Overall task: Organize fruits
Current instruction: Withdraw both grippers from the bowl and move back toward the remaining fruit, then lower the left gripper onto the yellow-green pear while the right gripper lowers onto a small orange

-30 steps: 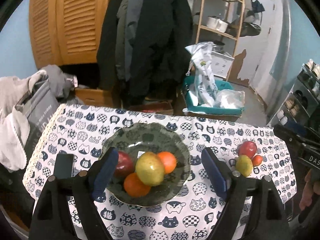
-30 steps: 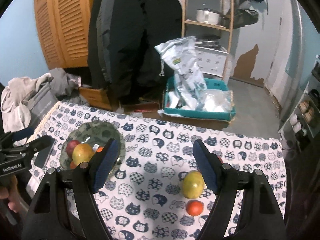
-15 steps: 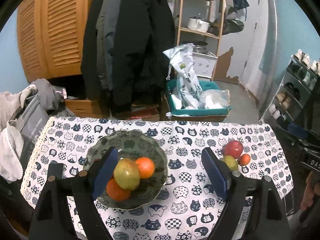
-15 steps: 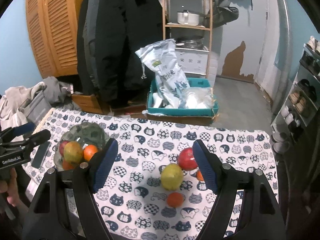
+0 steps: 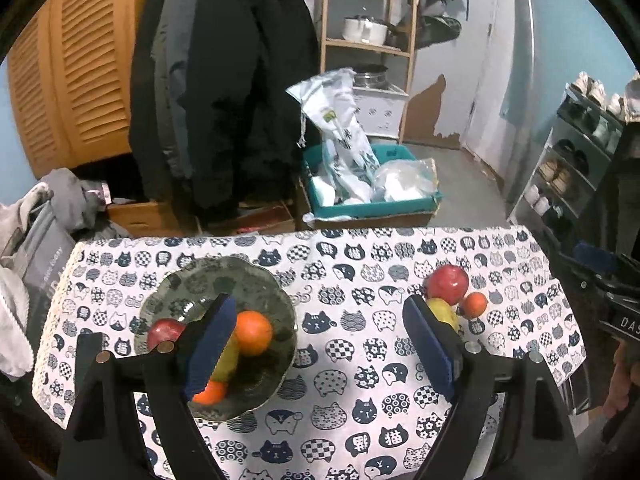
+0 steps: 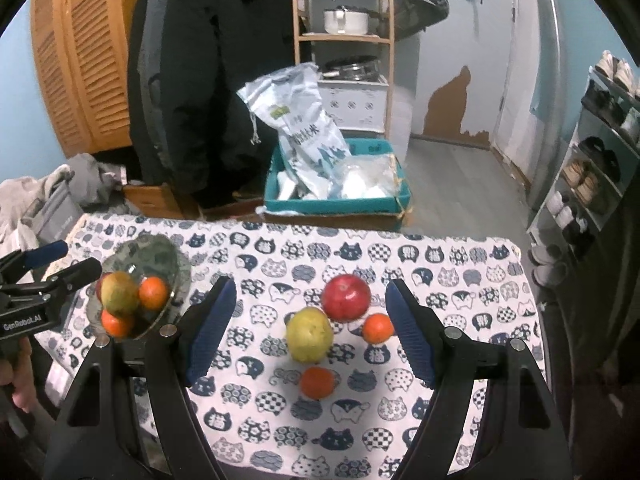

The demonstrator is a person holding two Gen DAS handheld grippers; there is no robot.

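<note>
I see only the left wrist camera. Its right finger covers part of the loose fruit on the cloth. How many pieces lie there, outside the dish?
Observer: Four: a red apple, a yellow pear, a far orange and a near orange.
Operator: Does the right hand-held gripper hold one?
Observer: No. The right hand-held gripper is open, above them, touching none.
Operator: Is there a pear in the dish too?
Observer: Yes. The dish pear lies whole inside the dish.
</note>
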